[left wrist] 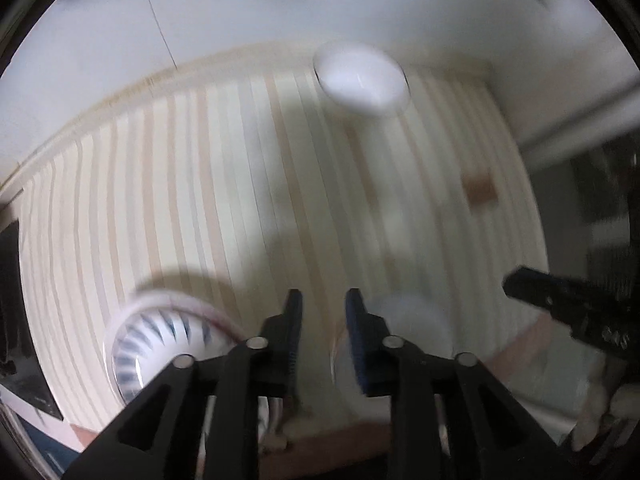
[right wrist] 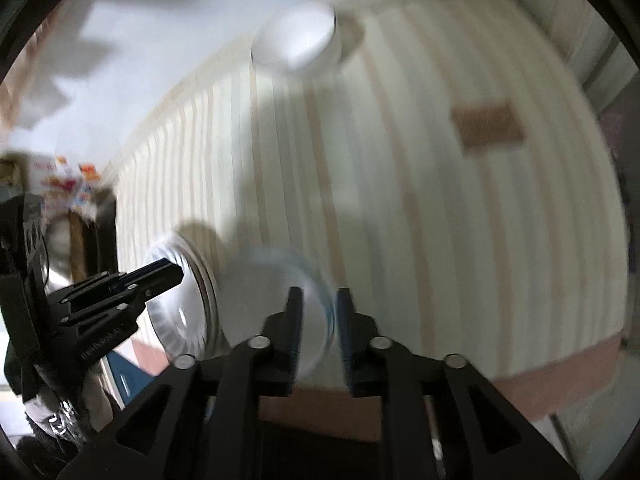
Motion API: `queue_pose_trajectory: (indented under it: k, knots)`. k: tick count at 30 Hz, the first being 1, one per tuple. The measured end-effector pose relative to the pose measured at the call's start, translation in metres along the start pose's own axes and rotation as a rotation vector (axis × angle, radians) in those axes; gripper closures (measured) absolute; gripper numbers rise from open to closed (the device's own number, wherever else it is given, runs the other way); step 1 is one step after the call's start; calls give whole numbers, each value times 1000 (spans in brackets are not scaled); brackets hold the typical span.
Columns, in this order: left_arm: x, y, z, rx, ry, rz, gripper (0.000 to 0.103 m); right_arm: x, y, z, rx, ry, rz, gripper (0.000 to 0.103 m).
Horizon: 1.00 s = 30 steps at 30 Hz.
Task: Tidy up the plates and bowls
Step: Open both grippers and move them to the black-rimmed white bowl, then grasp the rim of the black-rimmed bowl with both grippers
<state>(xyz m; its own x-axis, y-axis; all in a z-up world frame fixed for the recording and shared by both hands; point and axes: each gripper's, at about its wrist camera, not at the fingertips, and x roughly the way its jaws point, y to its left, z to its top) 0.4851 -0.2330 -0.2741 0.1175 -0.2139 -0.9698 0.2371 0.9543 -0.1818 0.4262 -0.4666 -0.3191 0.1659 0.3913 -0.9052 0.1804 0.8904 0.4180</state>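
In the left wrist view, the left tool (left wrist: 320,300) hangs over a desk covered with a striped cloth (left wrist: 224,184), its fingers spread with nothing between them. A bowl with blue radiating stripes (left wrist: 160,340) sits on the cloth at lower left, just beside the left finger. A blurred pale dish (left wrist: 408,320) lies beside the right finger. A white bowl (left wrist: 360,78) stands at the far edge. The right tool (left wrist: 560,300) enters from the right.

In the right wrist view, the right tool (right wrist: 318,300) is also parted and empty, above a blurred blue-rimmed bowl (right wrist: 264,300). The left tool (right wrist: 160,276) overlaps the striped bowl (right wrist: 180,316). The white bowl (right wrist: 298,42) stays far back.
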Motion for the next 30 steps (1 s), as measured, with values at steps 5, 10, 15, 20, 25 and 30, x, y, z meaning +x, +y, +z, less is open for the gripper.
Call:
queue_pose_trajectory:
  k: [5,10,15,20,25,30]
  knots:
    - [21,14,76,-104,-39,-36,81,-4,-6,75,21,-121,27,47]
    - [63,17,134,-123,-2,-32,81,30,-5,155,44,-145,14,47]
    - [103,16,162,-113,48,-7,81,66,-3,193,47,-124,-18,47]
    - [126,13,171,-107,89,-12,81,96,-9,213,43,-85,-48,47]
    - [142,9,174,-103,119,-11,81,110,-13,225,48,-71,-59,47]
    - [153,5,180,-92,132,-2,81,115,-10,233,49,-59,-66,47]
